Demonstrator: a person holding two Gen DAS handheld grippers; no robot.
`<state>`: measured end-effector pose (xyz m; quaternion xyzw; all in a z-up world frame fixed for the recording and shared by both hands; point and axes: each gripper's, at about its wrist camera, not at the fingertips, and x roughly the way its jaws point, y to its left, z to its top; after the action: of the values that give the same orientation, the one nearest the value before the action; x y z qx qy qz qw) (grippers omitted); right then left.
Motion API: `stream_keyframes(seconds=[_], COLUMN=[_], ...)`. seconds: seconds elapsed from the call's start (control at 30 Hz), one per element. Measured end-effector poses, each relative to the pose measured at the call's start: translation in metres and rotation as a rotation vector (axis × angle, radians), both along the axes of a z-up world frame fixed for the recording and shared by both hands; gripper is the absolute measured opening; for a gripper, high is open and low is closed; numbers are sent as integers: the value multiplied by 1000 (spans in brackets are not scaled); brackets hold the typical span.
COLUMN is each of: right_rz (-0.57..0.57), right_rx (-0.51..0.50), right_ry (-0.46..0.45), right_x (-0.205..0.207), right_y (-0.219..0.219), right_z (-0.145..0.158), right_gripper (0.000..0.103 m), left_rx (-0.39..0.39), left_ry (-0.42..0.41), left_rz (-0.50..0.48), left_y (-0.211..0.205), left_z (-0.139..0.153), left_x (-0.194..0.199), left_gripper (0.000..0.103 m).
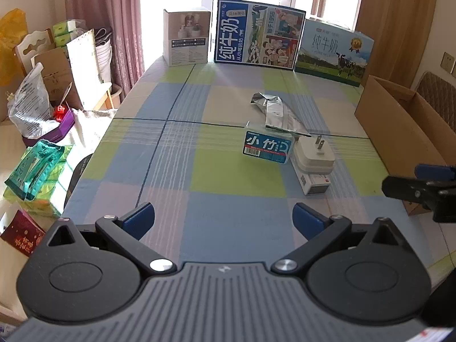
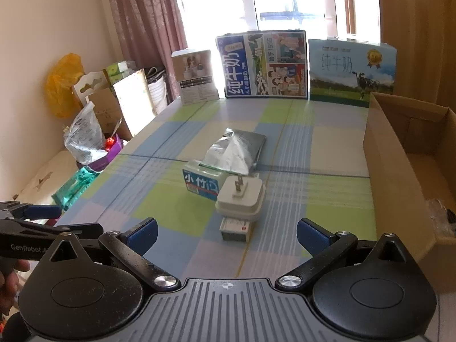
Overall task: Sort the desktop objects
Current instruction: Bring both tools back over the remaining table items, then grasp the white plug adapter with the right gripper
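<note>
Left wrist view first: the left claw (image 1: 223,220) hangs low over the checked desk (image 1: 171,154) with its blue pads spread wide and nothing between them. Ahead and to its right lies a small cluster: a blue-and-white packet (image 1: 268,146), a white plug adapter (image 1: 313,154) with its prongs pointing up, resting on a small white box (image 1: 315,183), and a crumpled silver foil pouch (image 1: 278,111) behind them, touching the packet. The open cardboard box (image 1: 399,125) stands at the desk's right edge, and the tip of the right claw (image 1: 419,188) shows just in front of it. Right wrist view next: the right claw (image 2: 226,235) is likewise spread and empty, lined up almost straight on the white plug adapter (image 2: 242,196), with the packet (image 2: 201,183) pressed against the adapter's left side and the foil pouch (image 2: 236,151) behind. The cardboard box (image 2: 399,154) sits close on the right. The likely step is a first pick, and the right claw is best placed. Close on the adapter's flat sides rather than the prongs, low enough to grip the body but clear of the small white box (image 2: 235,229) beneath, and lift straight up so the packet is not dragged along.
</note>
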<state>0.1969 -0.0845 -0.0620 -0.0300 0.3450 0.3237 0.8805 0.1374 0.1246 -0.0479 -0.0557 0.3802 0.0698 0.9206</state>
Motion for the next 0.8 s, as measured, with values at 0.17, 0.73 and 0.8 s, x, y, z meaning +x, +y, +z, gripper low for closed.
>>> stream_keyframes(seconds=[0.17,0.73,0.8], right_rz=[-11,-59,-58], right_rx=[-7,-27,-27], right_ry=[3,56,59], right_x=[22,75,79], right_y=[14,45,50], right_z=[-12,-66,-70], right_gripper=[101,93,91], left_rx=[24,76,55], left_ry=[-5,1,-7], left_rz=[-9,-37,-28], left_y=[1,12,15], left_z=[-7,-62,-67], left_x=[25,108,113], left_gripper=[101,101,101])
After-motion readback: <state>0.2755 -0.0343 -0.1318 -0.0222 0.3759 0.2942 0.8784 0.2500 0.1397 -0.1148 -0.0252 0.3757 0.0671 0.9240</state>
